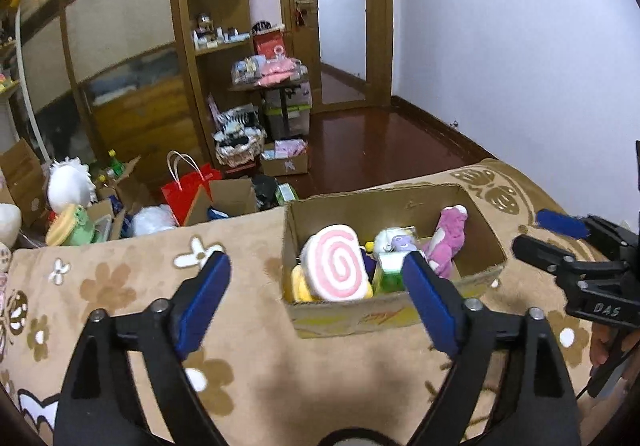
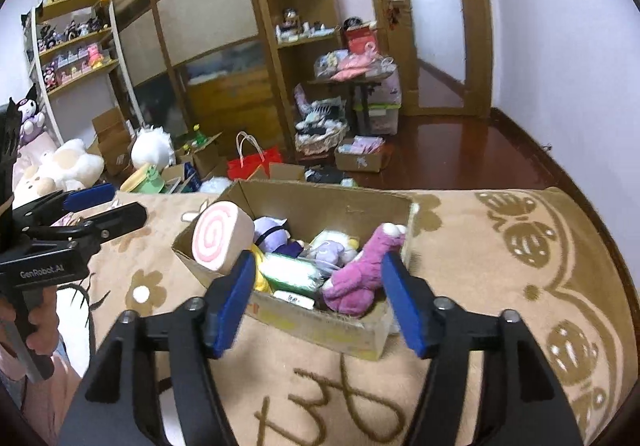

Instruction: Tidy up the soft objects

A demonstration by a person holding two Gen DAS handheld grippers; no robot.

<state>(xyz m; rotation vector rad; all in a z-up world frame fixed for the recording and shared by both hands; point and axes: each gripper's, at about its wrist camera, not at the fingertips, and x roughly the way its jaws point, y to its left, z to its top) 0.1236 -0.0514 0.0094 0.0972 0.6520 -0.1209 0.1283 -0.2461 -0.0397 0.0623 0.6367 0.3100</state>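
A cardboard box (image 1: 384,310) at centre frame on the flower-patterned beige blanket (image 1: 248,350) holds a pink swirl cushion (image 1: 340,264) and purple plush (image 2: 360,270), while the left tongs (image 1: 316,266) and right tongs (image 2: 316,270) both gape wide, empty, before it.

My feeds are dim and soft, lit from overhead; glare streaks the wooden floor (image 1: 360,142), a shadow pools on the blanket (image 1: 320,378), fisheye bends the edges.
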